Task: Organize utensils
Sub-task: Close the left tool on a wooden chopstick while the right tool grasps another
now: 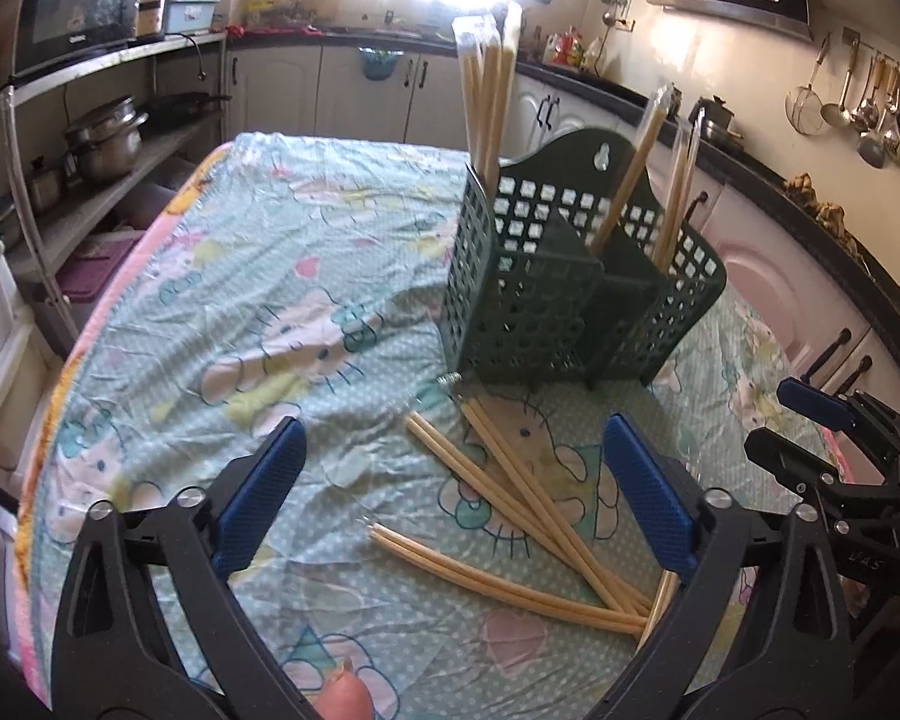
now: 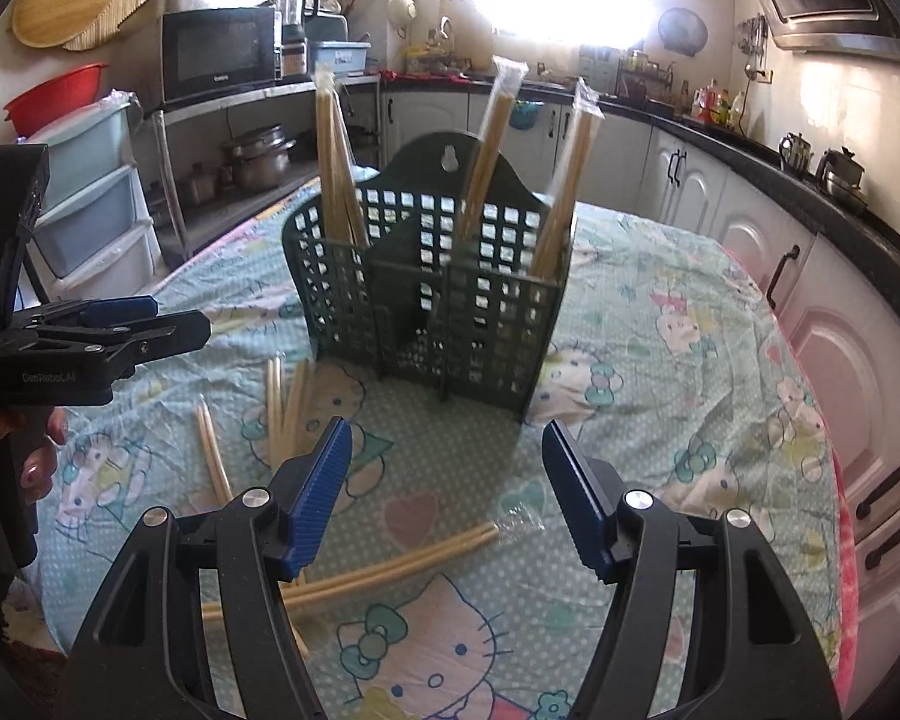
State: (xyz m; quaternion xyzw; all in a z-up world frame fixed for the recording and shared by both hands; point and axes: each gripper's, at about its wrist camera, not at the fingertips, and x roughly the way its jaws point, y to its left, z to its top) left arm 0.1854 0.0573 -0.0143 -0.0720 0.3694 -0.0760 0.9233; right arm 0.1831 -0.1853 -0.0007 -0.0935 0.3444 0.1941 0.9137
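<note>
A dark green lattice utensil holder (image 1: 570, 294) stands on the cartoon-print tablecloth; it also shows in the right wrist view (image 2: 438, 300). Wrapped chopstick pairs (image 1: 489, 84) stand upright in its compartments (image 2: 336, 162). Several loose chopstick pairs (image 1: 528, 504) lie on the cloth in front of it (image 2: 282, 408). My left gripper (image 1: 450, 498) is open and empty, just above the loose chopsticks. My right gripper (image 2: 447, 492) is open and empty, in front of the holder, with one wrapped pair (image 2: 402, 564) lying below it.
The tablecloth (image 1: 240, 276) covers a round table. Kitchen cabinets (image 2: 798, 324) run along the right, a shelf with pots (image 1: 102, 144) and a microwave (image 1: 81, 6) on the left. The right gripper shows at the edge of the left wrist view (image 1: 834, 438).
</note>
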